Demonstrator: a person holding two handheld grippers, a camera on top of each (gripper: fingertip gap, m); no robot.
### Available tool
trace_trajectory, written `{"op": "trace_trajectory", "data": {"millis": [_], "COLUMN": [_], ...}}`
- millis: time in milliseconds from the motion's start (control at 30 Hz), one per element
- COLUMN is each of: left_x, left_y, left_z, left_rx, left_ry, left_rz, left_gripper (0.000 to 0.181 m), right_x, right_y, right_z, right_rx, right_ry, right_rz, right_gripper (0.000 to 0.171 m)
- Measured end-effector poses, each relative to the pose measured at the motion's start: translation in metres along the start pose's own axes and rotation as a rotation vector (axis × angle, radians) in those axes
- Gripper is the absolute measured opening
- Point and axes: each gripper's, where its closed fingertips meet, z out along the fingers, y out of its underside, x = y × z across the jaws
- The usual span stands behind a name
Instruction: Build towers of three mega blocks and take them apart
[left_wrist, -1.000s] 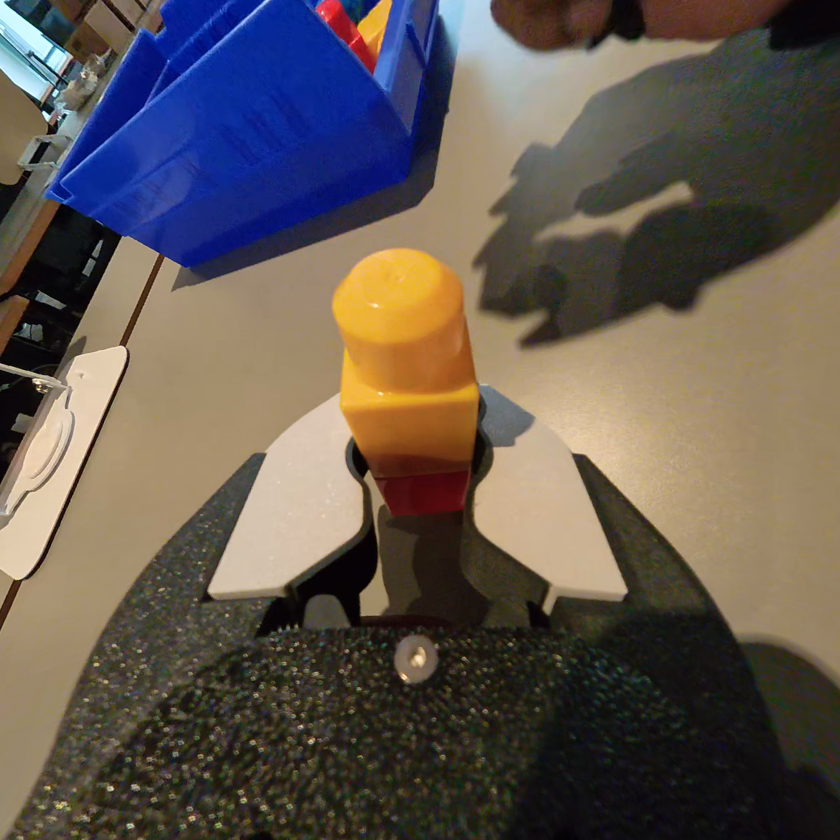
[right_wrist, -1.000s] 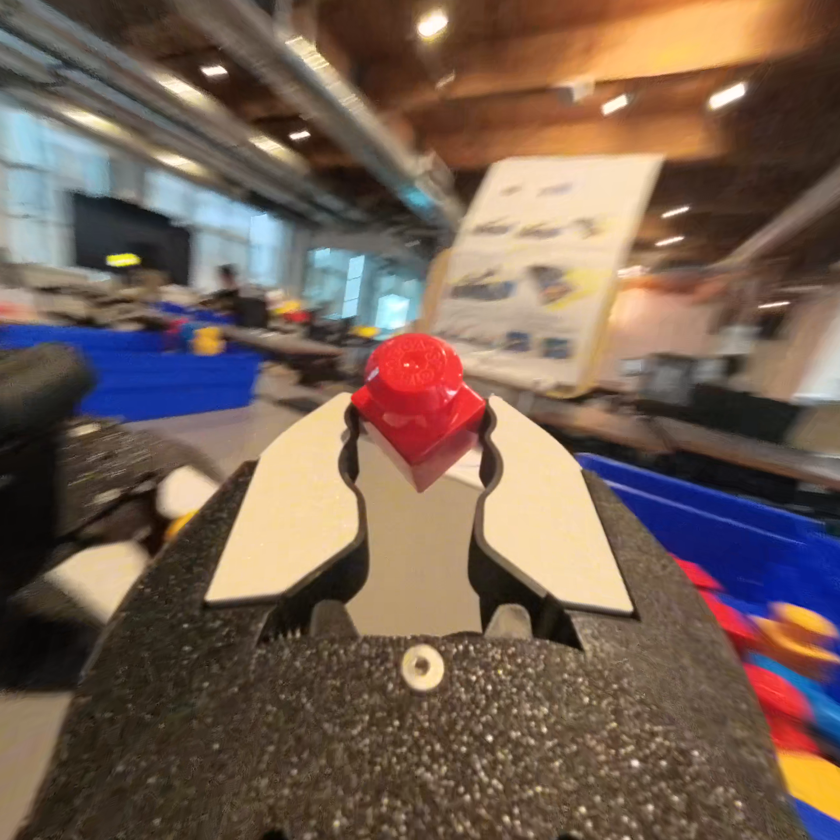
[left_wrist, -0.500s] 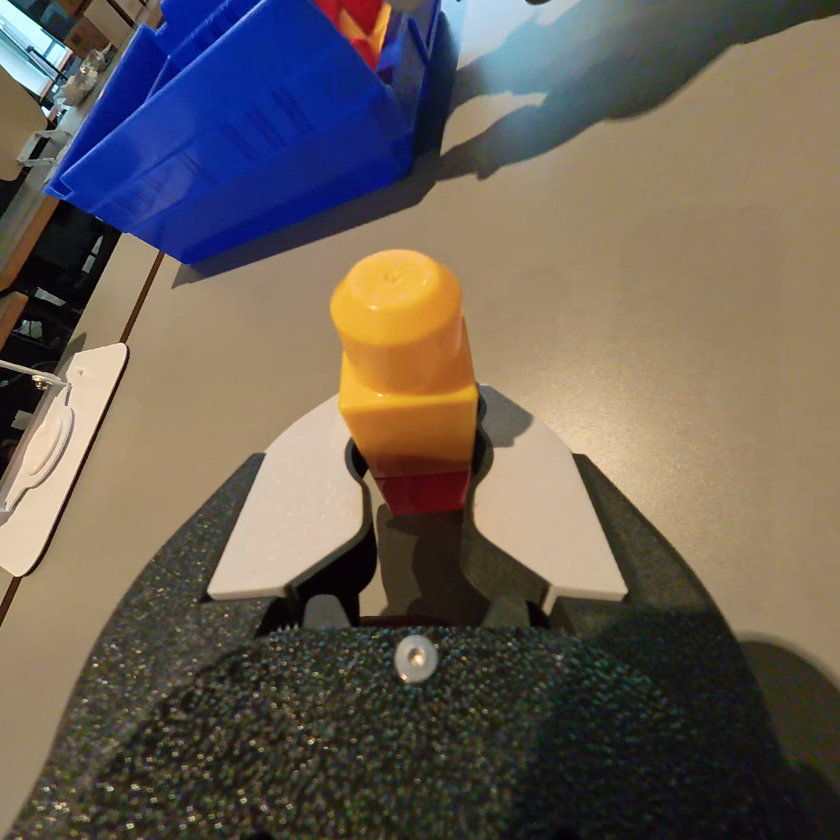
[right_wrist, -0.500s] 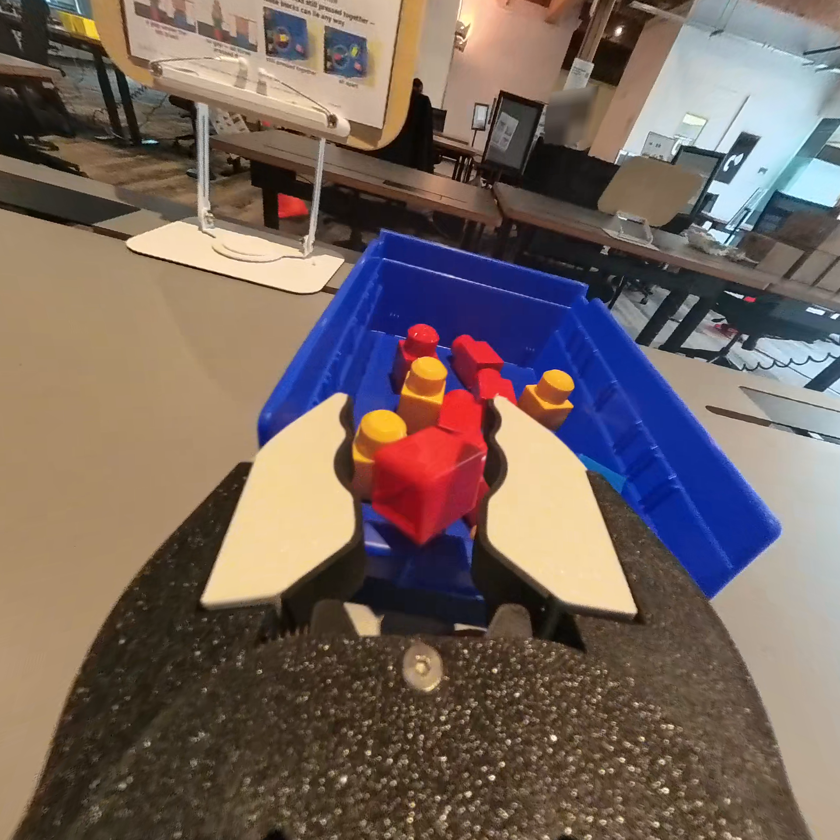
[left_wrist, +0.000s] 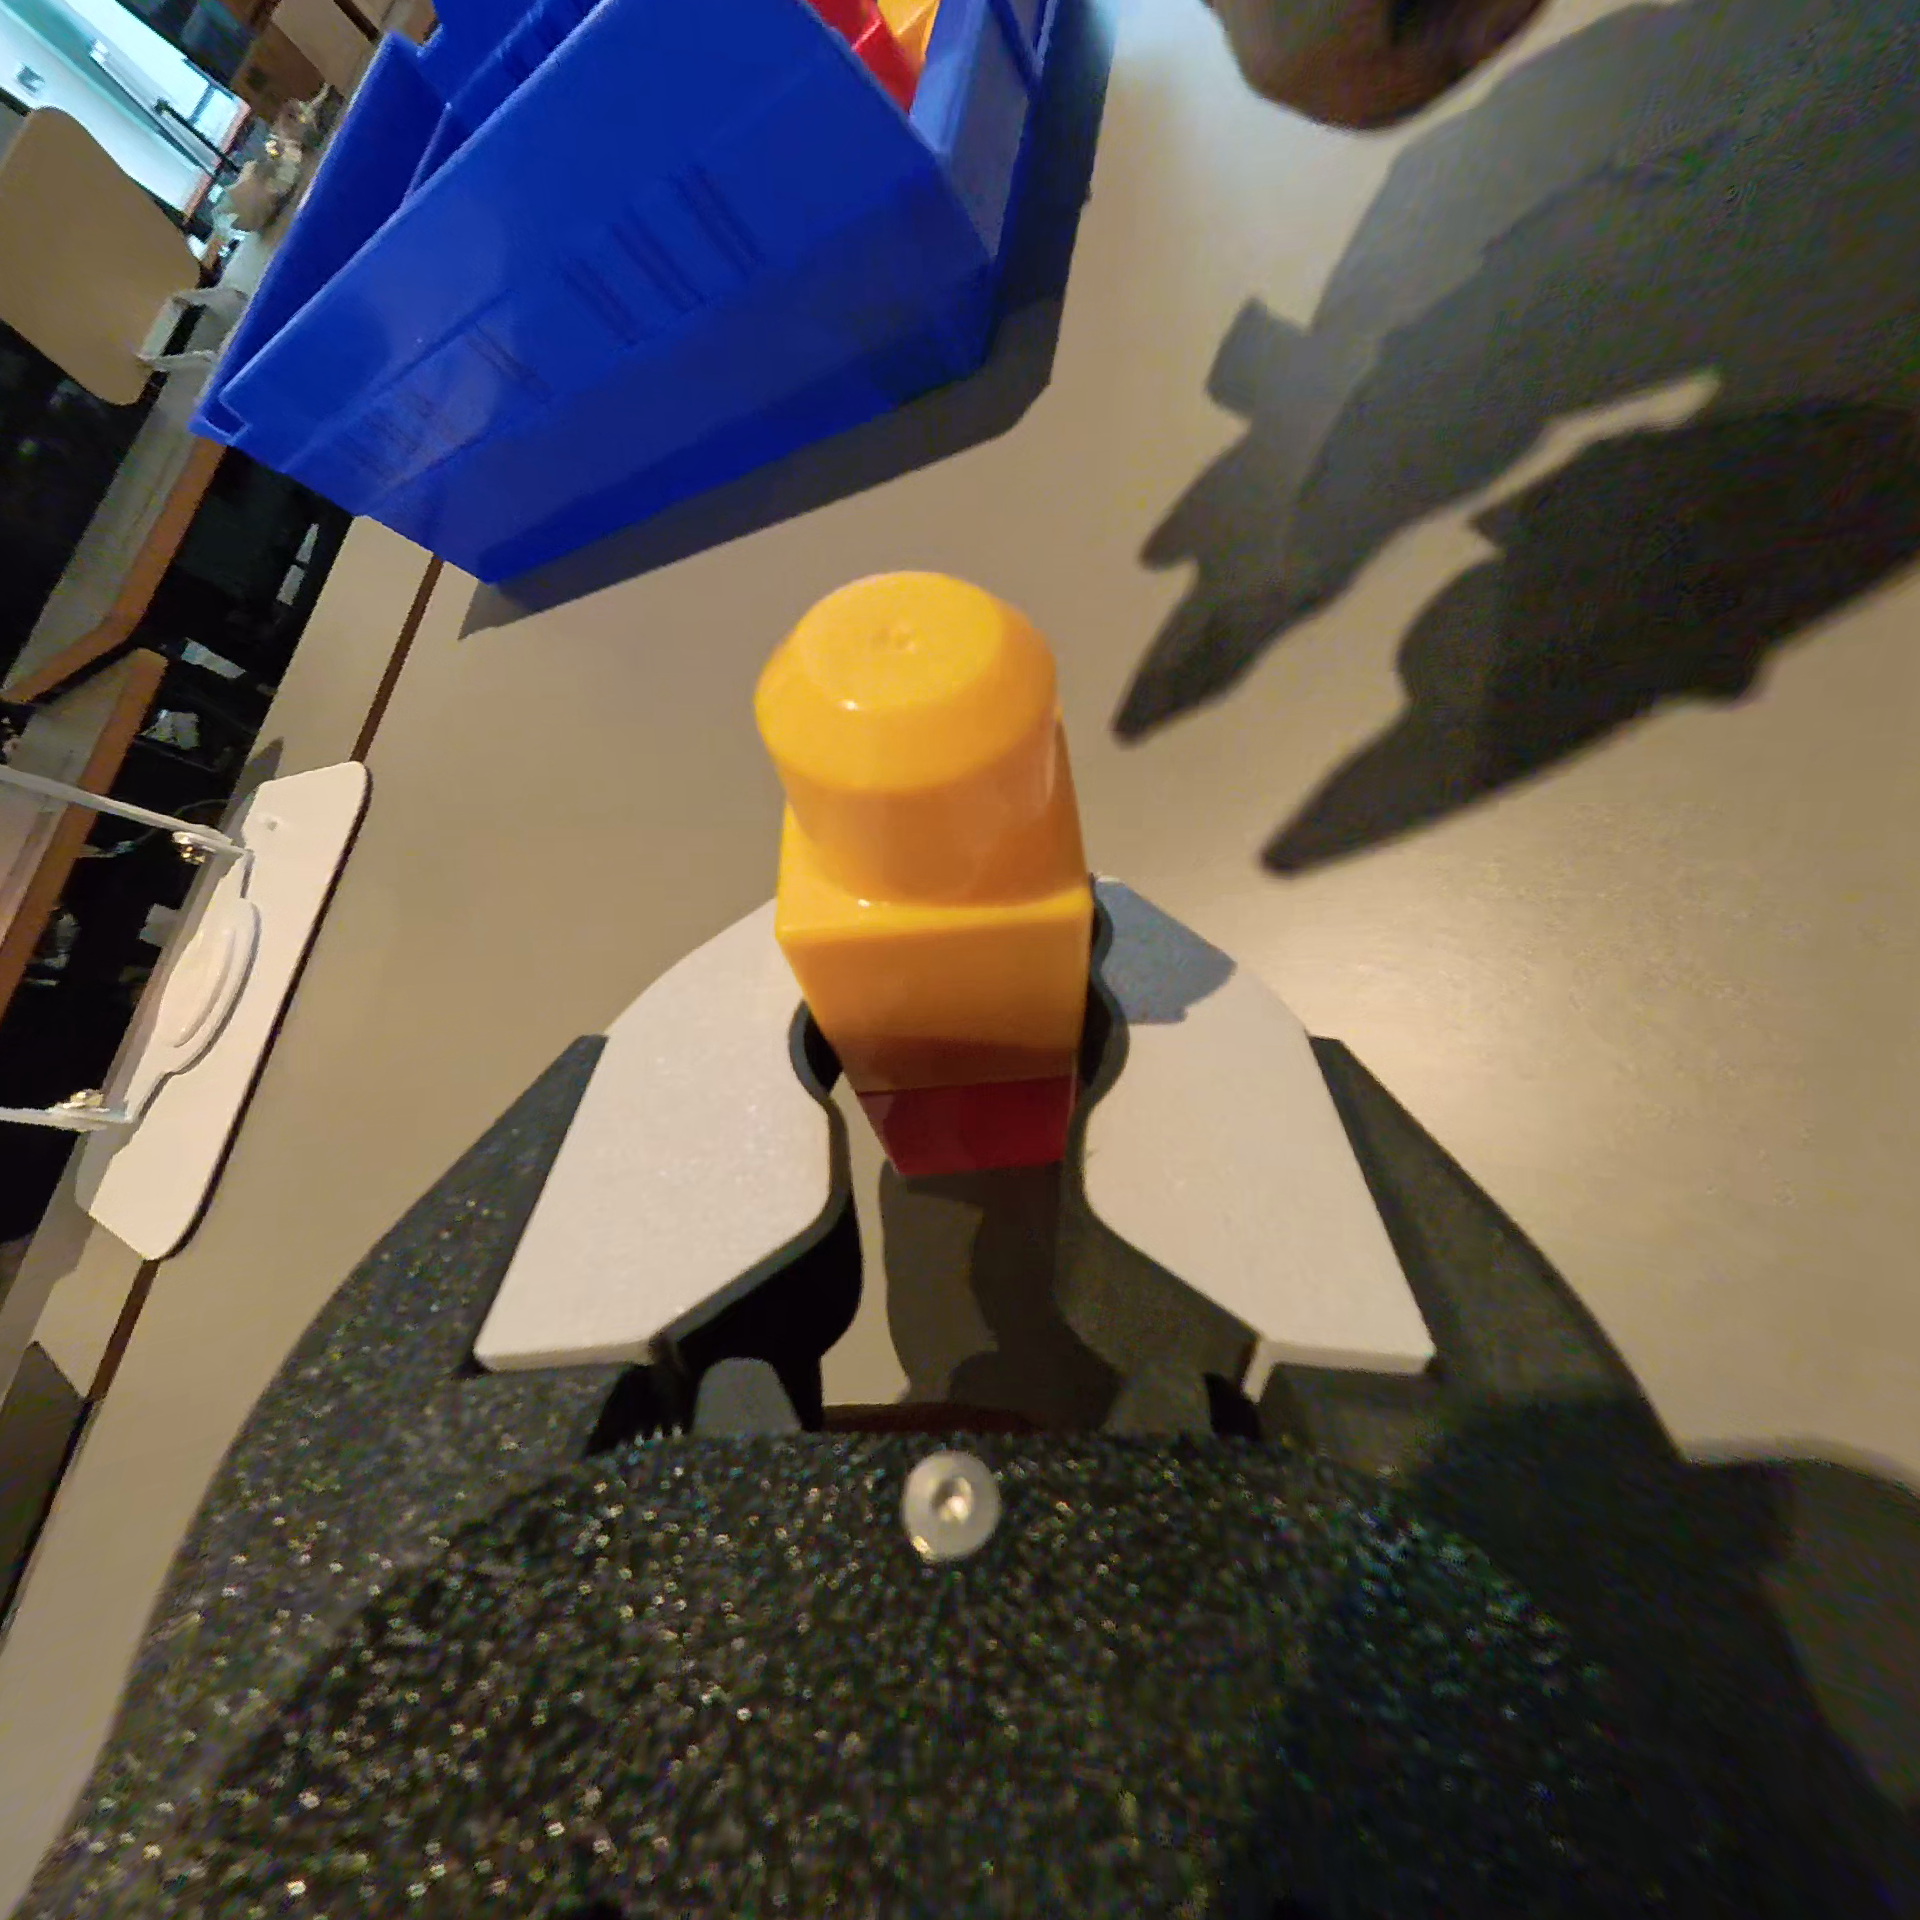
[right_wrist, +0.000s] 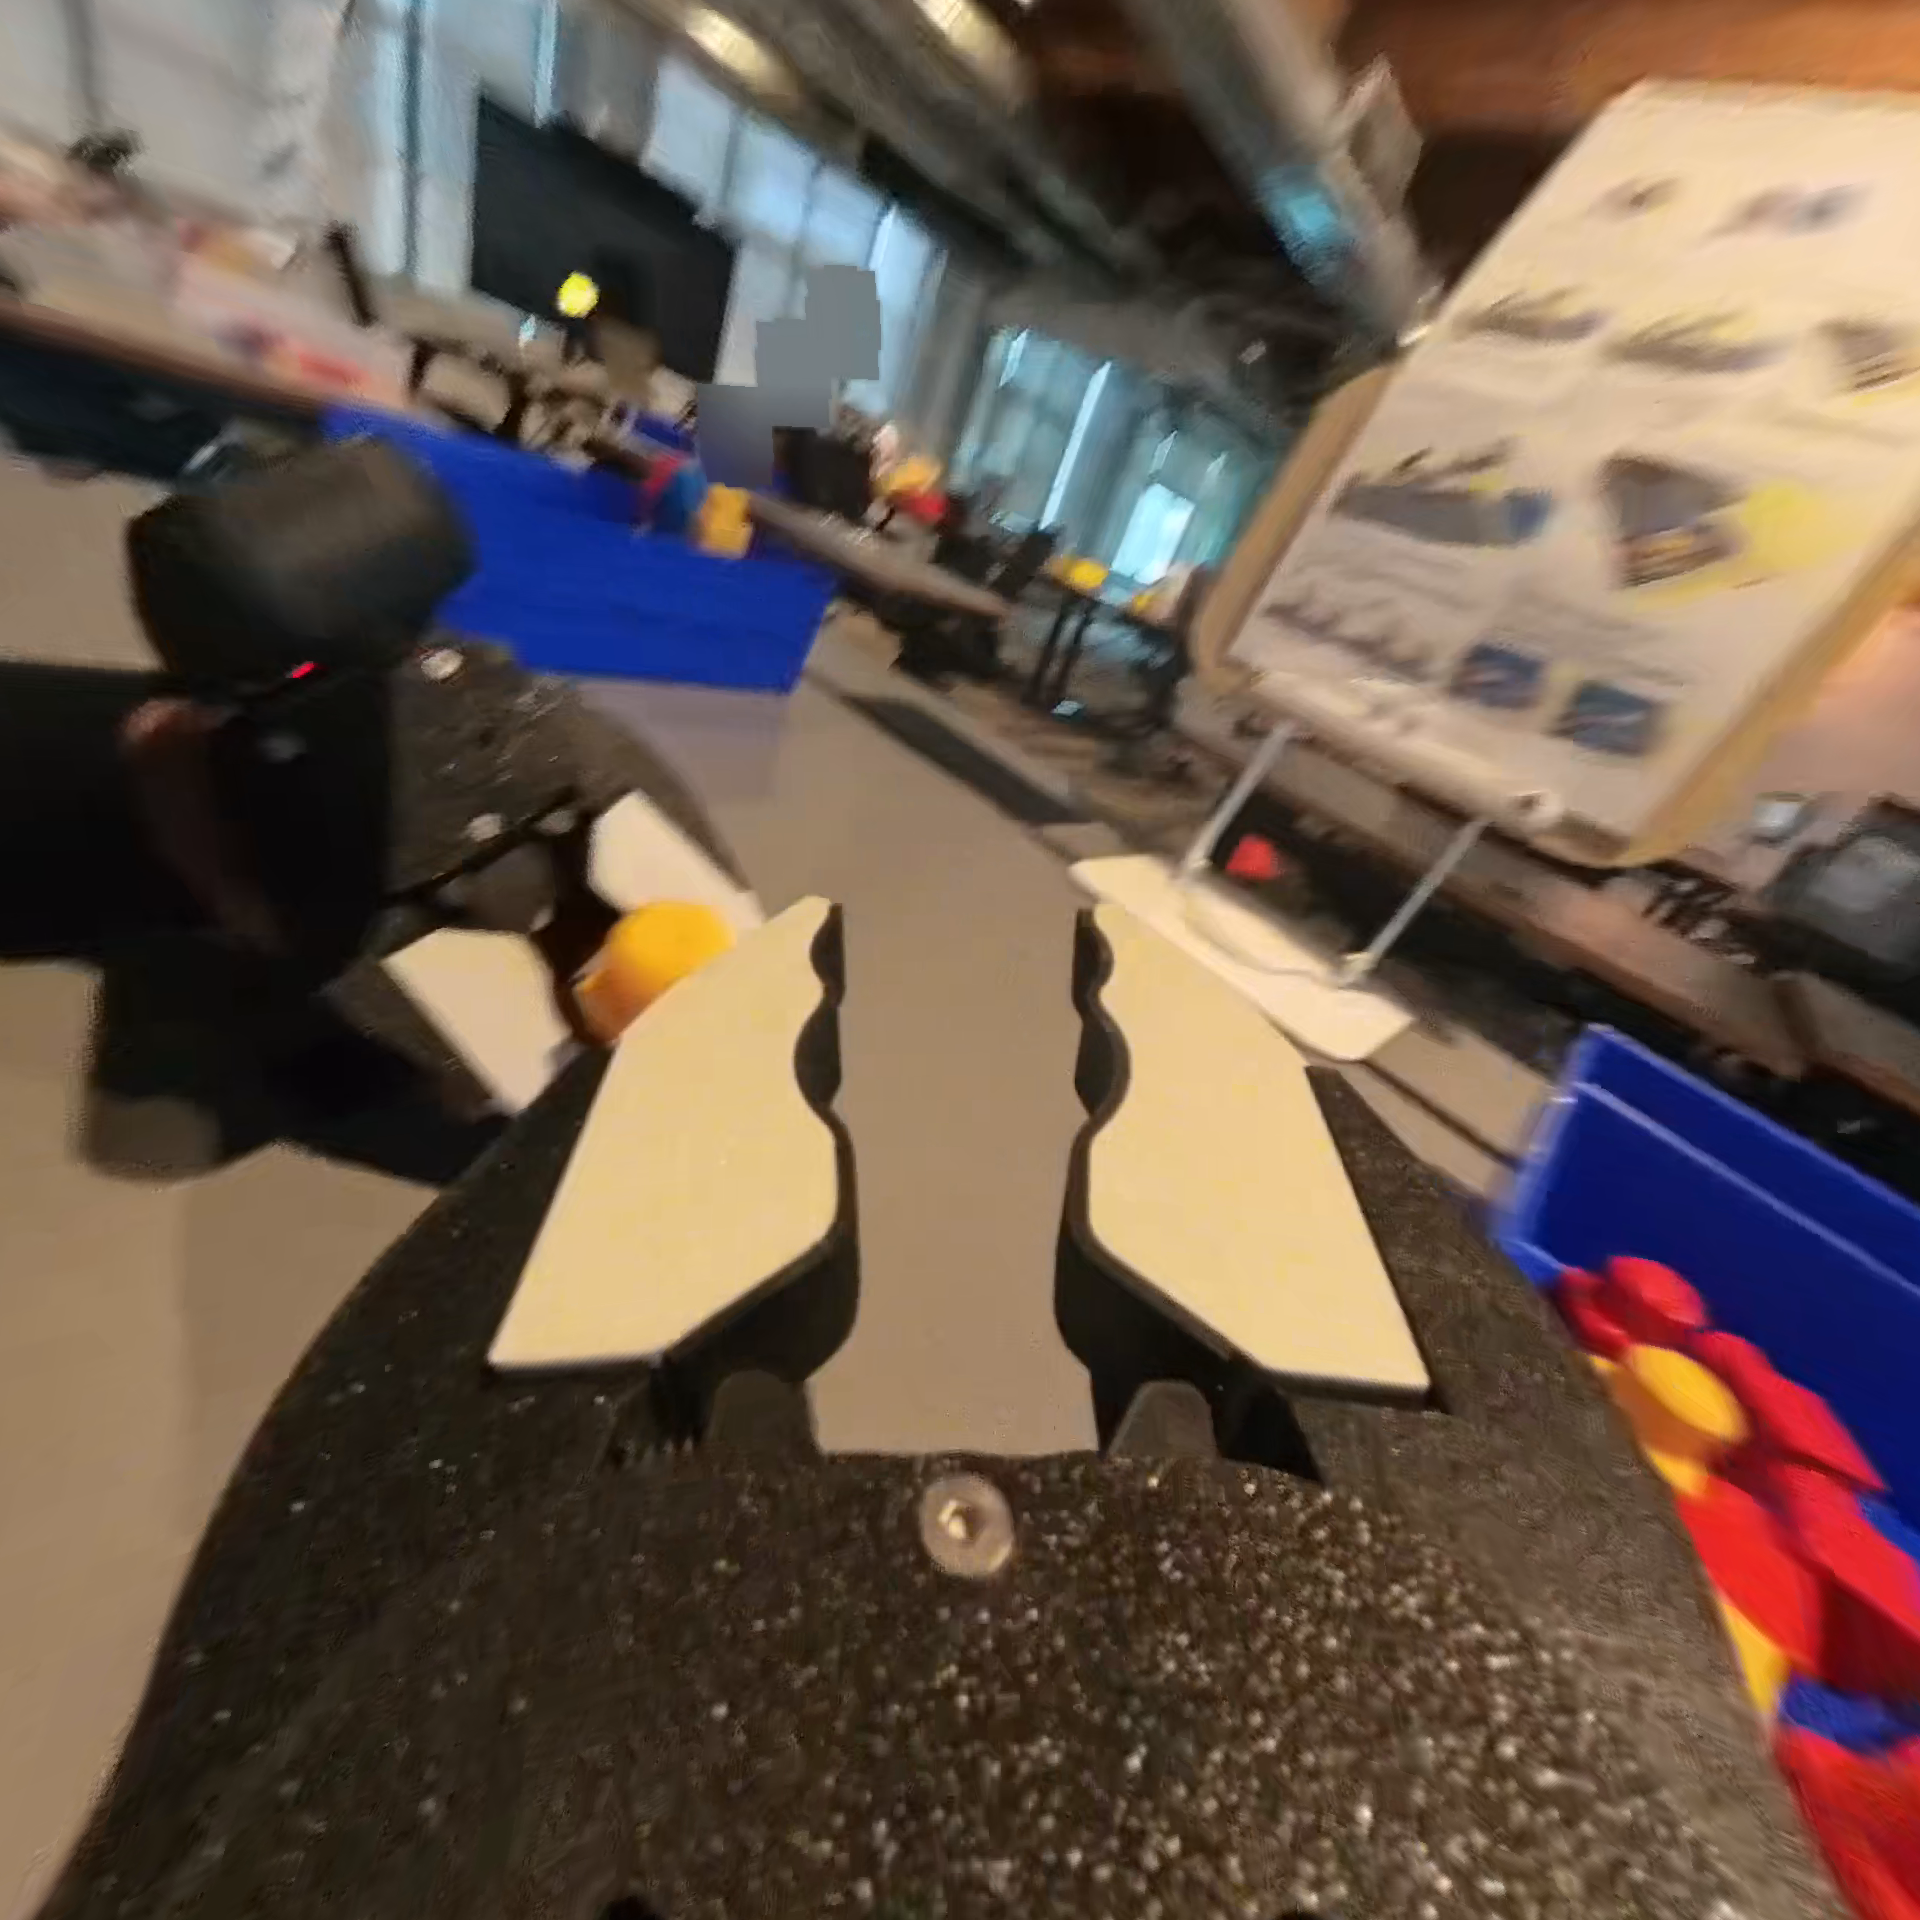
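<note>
Judging by the stack, we were mid-disassembly: our left hand-held gripper clamped a yellow block on a red block, just before the blue bin. Beside the bin, our right hand-held gripper gaped apart, empty; two blocks awaited separating.

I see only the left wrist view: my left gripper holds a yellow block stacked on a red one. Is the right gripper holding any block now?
Observer: No. The right gripper is open, with only bare table between its fingers.
Operator: Where does it point?
Observer: Along the table. The left gripper with the yellow block shows just left of its left fingertip.
Operator: What stands on the white base plate?
Observer: A tilted picture board on thin metal legs.
</note>
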Motion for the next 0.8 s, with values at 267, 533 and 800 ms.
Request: {"op": "trace_trajectory", "data": {"millis": [267,533,800], "left_x": [-0.005,0.003,0.01], "left_y": [0.002,-0.004,-0.009], "left_z": [0.0,0.001,0.0], "left_rx": [-0.013,0.02,0.043], "left_ry": [-0.037,-0.01,0.021], "left_rz": [0.001,0.033,0.06], "left_gripper": [0.042,0.042,0.042], "right_x": [-0.047,-0.068,-0.072], "right_y": [0.023,0.036,0.043], "right_z": [0.023,0.028,0.033], "right_rx": [-0.139,-0.217,-0.262], "right_ry": [-0.187,-0.267,-0.232], "right_rz": [0.067,0.045,-0.018], "right_gripper": [0.052,0.06,0.054]}}
